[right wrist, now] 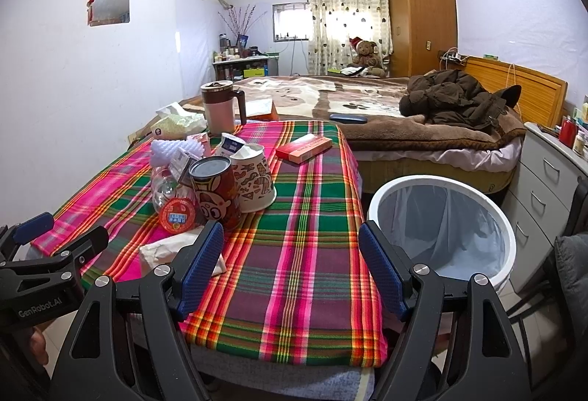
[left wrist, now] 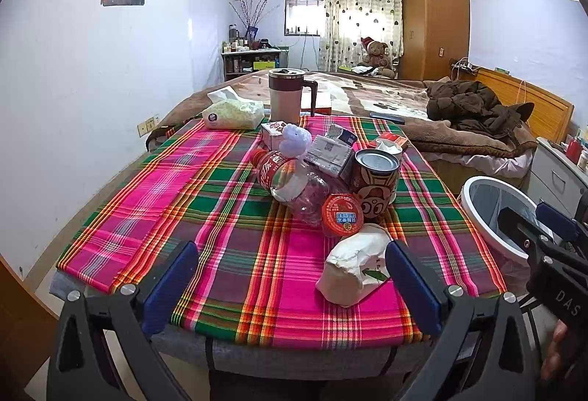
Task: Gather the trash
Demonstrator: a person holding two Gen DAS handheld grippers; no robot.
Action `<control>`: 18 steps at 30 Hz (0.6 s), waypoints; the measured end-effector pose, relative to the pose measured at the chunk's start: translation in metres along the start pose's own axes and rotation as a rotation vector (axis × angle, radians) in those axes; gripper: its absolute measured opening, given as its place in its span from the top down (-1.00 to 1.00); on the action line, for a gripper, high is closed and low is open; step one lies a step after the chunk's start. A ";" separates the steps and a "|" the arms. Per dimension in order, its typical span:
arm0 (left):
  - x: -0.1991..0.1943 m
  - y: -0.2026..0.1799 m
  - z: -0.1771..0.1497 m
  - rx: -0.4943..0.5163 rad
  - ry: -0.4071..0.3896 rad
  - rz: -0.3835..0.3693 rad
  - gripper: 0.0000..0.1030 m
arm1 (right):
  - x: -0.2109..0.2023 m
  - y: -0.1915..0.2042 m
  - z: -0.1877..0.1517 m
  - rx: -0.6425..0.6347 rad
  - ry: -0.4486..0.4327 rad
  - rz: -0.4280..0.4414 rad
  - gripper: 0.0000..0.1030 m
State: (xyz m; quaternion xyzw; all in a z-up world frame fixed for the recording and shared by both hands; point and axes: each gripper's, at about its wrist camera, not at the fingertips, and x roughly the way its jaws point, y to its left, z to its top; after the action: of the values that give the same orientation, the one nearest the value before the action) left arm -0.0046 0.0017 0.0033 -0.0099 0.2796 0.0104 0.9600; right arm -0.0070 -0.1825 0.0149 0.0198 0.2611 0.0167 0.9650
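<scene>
Trash is piled on the plaid table (left wrist: 220,254): a crumpled white paper wad (left wrist: 352,268), a red-lidded cup (left wrist: 341,213), a red can (left wrist: 375,180), a clear plastic bottle (left wrist: 290,184), and a crushed carton (left wrist: 330,154). My left gripper (left wrist: 290,276) is open, low at the table's near edge, its right finger beside the paper wad. My right gripper (right wrist: 290,265) is open over the table's near right part, empty. The can (right wrist: 217,191), a printed paper cup (right wrist: 253,176), a red box (right wrist: 303,147) and the white lined bin (right wrist: 441,224) show in the right wrist view.
A mug (left wrist: 286,96) and tissue pack (left wrist: 233,112) stand at the table's far edge. A bed (right wrist: 367,107) with a brown coat lies behind. White drawers (right wrist: 551,173) stand right of the bin. The bin (left wrist: 496,213) sits off the table's right side.
</scene>
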 end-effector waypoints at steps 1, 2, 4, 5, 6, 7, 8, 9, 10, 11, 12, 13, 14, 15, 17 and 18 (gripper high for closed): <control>0.000 0.000 0.000 0.001 0.001 0.001 -1.00 | 0.000 0.000 0.000 0.001 -0.001 -0.001 -0.50; 0.000 -0.001 0.000 0.001 0.001 0.001 -1.00 | 0.000 0.000 0.000 0.001 -0.001 -0.001 -0.50; 0.000 -0.001 0.000 0.001 0.001 0.000 -1.00 | 0.000 0.000 0.000 0.002 -0.001 -0.001 -0.50; 0.000 -0.001 0.000 0.001 0.002 -0.001 -1.00 | 0.000 0.000 0.000 0.002 -0.001 0.000 -0.50; 0.000 -0.001 -0.001 0.001 0.003 -0.001 -1.00 | 0.000 0.000 0.000 0.001 0.000 0.000 -0.50; -0.001 -0.001 -0.001 0.002 0.003 -0.001 -1.00 | 0.000 0.000 0.000 0.001 -0.001 -0.002 -0.50; 0.000 -0.001 -0.001 0.001 0.003 -0.001 -1.00 | 0.000 0.000 0.000 0.001 -0.001 -0.001 -0.50; -0.001 -0.001 -0.001 0.000 0.003 -0.002 -1.00 | 0.000 0.000 0.000 0.001 -0.001 0.000 -0.50; 0.000 -0.001 -0.001 0.001 0.002 -0.002 -1.00 | 0.000 0.000 0.000 0.000 -0.002 0.000 -0.50; 0.000 -0.001 -0.001 0.001 0.002 -0.002 -1.00 | 0.000 0.000 0.000 0.001 -0.001 -0.001 -0.50; 0.000 -0.002 -0.001 0.001 0.002 -0.001 -1.00 | 0.000 0.000 0.000 0.000 -0.002 -0.001 -0.50; 0.000 -0.002 -0.001 0.000 0.003 -0.001 -1.00 | 0.000 0.000 0.000 0.000 -0.002 0.000 -0.50; 0.001 -0.002 -0.001 0.000 0.004 -0.002 -1.00 | 0.000 0.000 0.000 0.000 -0.002 -0.001 -0.50; 0.001 -0.002 -0.001 0.000 0.003 -0.002 -1.00 | 0.000 0.000 0.000 0.000 -0.003 0.000 -0.50; 0.001 -0.003 -0.002 0.000 0.003 -0.002 -1.00 | 0.000 0.000 0.000 0.001 -0.002 -0.001 -0.50; 0.001 -0.003 -0.002 0.000 0.004 -0.001 -1.00 | 0.000 0.000 0.000 0.001 -0.002 -0.001 -0.50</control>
State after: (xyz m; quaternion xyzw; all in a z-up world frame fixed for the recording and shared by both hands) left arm -0.0050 -0.0015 0.0016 -0.0099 0.2813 0.0100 0.9595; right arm -0.0070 -0.1823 0.0152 0.0199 0.2600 0.0160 0.9653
